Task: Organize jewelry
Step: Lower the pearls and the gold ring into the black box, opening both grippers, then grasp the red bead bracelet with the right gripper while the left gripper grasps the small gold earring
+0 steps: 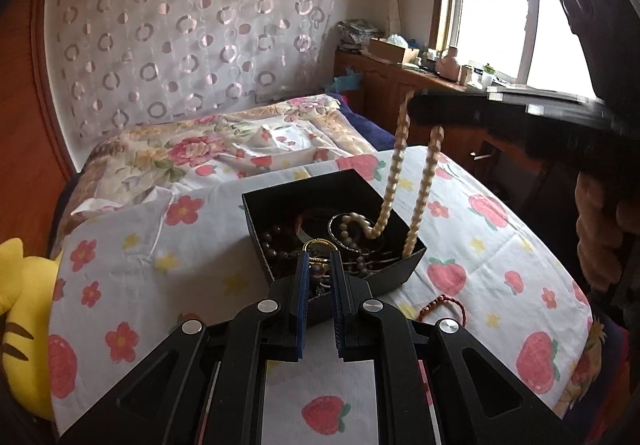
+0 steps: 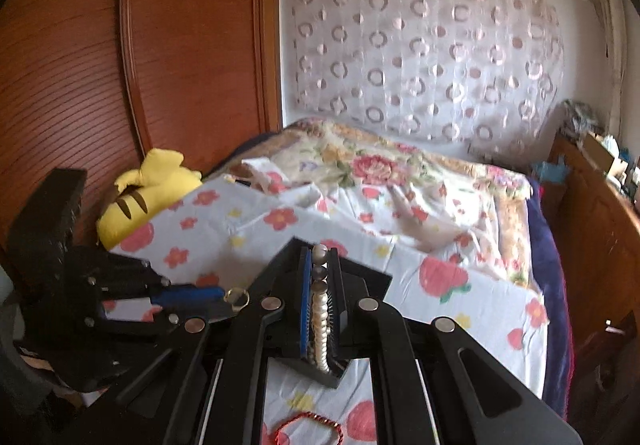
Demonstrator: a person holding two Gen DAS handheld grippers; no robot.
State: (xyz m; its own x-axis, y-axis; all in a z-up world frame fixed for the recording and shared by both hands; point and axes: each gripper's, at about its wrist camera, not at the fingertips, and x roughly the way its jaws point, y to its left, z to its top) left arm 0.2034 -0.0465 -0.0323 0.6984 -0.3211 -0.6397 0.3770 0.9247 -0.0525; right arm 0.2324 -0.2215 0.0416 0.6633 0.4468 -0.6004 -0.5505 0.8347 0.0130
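Two grippers show in both views. Left gripper point(image 1: 320, 265) sits low at the near edge of the black jewelry box point(image 1: 334, 229), with a gap between its blue pads point(image 1: 303, 309). A gold ring point(image 1: 320, 245) lies right at its tips, but I cannot tell if the tips touch it; nothing is clamped. In the right wrist view the left gripper point(image 2: 230, 297) comes in from the left side, and a small ring point(image 2: 237, 296) is at its tip, blurry there.

Right gripper point(image 2: 320, 265) is closed on a cream bead necklace point(image 2: 320, 309); the beads run betw. its two fingers. From the left wrist view the right gripper point(image 1: 416, 111) is a dark blurred shape above the box, its tips hard to make out. The cream bead necklace point(image 1: 400, 161) hangs from it in two strands, lower end inside the box, on top of other pieces.

Inside the box: dark bead bracelets point(image 1: 276, 245), thin bangles, all tangled, details too small. Near wall of the box is hidden behind the left gripper.

A red bead bracelet point(image 1: 442, 307) lies on the strawberry-print sheet point(image 1: 480, 229), just beside the box, partly cut off by the gripper frame. Yellow plush toy point(image 1: 24, 317) is at the left edge, only part visible.
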